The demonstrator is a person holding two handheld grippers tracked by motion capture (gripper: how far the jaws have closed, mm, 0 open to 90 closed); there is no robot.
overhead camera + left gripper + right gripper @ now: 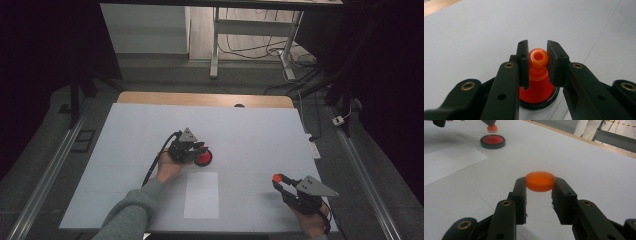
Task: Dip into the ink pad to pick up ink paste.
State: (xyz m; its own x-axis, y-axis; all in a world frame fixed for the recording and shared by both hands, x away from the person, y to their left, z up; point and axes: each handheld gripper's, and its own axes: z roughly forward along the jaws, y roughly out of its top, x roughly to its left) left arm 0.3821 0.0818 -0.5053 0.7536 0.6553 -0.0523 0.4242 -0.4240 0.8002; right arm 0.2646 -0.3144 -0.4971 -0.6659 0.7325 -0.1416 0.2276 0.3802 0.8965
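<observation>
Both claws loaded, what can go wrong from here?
1. The left claw grips only the rounded knob of the orange cone piece; it may slip or tilt as it sits in the black-rimmed base.
2. The right claw pinches the orange disc at its very tips, so it could pop out.

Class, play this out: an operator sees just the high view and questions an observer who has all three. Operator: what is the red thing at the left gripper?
Observer: The left gripper is shut on an orange cone, with its pads on the knob at the top.
Operator: And the right gripper?
Observer: The right gripper pinches a flat orange disc by its edge, at the jaw tips.
Operator: Is the cone seated in its base?
Observer: The right gripper view shows it just above the black ring, apart from it.
</observation>
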